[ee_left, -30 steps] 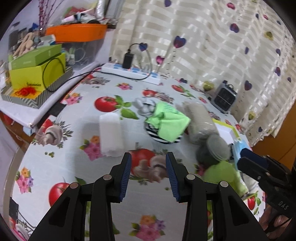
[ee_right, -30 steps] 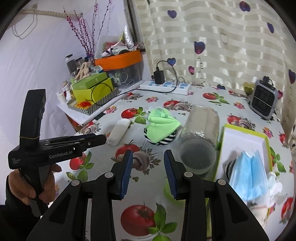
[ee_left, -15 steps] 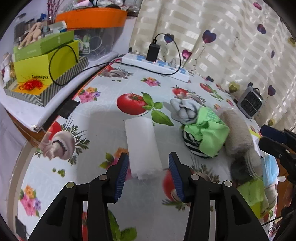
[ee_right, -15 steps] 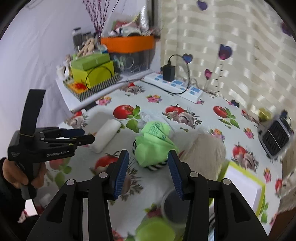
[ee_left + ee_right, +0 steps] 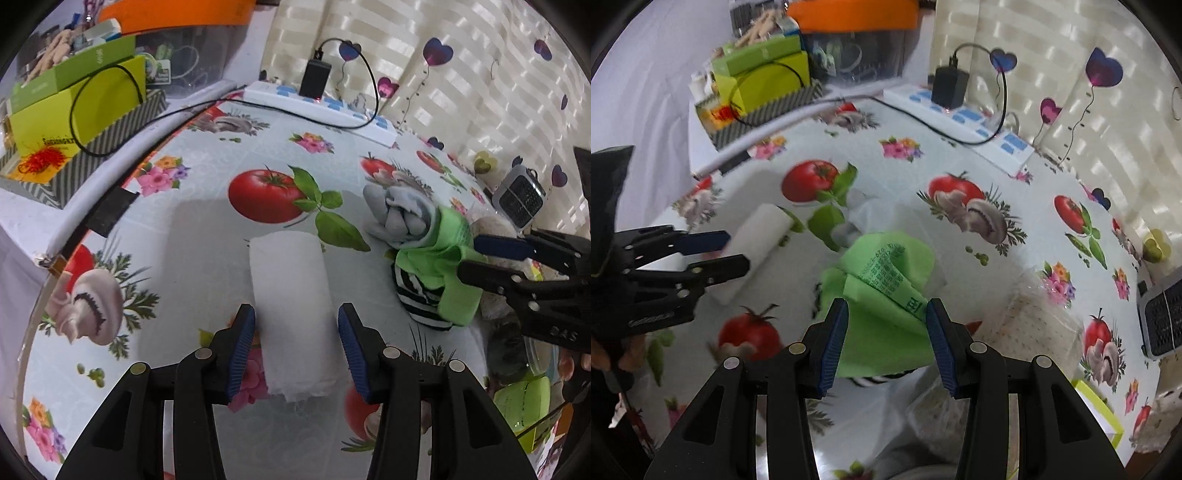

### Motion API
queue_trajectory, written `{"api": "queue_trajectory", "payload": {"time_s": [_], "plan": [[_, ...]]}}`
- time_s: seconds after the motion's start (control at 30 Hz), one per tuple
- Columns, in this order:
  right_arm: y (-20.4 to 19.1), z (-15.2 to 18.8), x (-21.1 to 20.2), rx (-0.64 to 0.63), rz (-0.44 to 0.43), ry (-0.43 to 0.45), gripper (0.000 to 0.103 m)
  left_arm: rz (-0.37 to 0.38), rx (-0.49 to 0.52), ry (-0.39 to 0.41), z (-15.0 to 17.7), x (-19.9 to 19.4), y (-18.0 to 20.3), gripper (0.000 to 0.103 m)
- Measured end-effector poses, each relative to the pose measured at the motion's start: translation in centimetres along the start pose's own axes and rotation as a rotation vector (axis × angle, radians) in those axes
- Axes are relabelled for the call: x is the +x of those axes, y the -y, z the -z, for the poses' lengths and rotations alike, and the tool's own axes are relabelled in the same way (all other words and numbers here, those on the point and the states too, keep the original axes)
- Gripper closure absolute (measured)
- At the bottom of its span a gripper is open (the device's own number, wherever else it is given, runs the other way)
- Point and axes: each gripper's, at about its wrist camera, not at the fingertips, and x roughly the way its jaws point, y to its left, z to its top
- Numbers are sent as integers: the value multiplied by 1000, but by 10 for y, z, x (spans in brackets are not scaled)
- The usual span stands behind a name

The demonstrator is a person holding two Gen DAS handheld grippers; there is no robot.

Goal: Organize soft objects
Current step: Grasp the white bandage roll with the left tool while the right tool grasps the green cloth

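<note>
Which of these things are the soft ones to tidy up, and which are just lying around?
For the job:
white rolled towel
green cloth
grey glove
striped sock

Just lying about:
power strip
charger
yellow box
small heater

A round table (image 5: 207, 192) fills most of both views, covered with a glossy pale cloth printed with tomatoes, mushrooms and small flower bunches. Behind it, across the upper right of each frame, hangs a cream striped curtain (image 5: 461, 66) dotted with purple and pink hearts on thin stalks. A white power strip (image 5: 343, 110) lies along the table's far edge with a black charger (image 5: 314, 77) plugged in, its cable looping away. In the upper left stands a lower side surface under a white cover (image 5: 22, 225), stacked with yellow-green boxes (image 5: 74, 107) and an orange-lidded clear bin (image 5: 857, 22). A plain pale wall (image 5: 646, 55) shows at far left. A small grey grilled appliance (image 5: 519, 197), perhaps a heater, sits at the right edge. The light is soft and even.
</note>
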Motion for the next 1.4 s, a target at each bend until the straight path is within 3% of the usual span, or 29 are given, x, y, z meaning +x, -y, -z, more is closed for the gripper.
{"api": "queue_trajectory", "payload": {"time_s": [0.17, 0.23, 0.3, 0.4, 0.5, 1.0, 1.4], "plan": [[6, -1, 7, 39, -12, -22, 61, -28, 30, -11, 0, 9, 8, 57], [7, -1, 3, 48, -18, -9, 96, -30, 29, -13, -1, 10, 9, 57], [5, 0, -2, 42, -17, 7, 100, -23, 24, -12, -2, 10, 8, 59], [1, 2, -11, 30, -20, 39, 101, -17, 17, -5, -1, 9, 7, 70], [-1, 3, -21, 34, -34, 69, 101, 4, 7, -4, 1, 8, 6, 74], [-8, 28, -86, 112, -109, 252, 101, 58, -4, 52, 16, -35, 14, 75], [4, 69, -145, 210, -113, 399, 101, 109, 68, 122, 26, -86, 54, 76]]}}
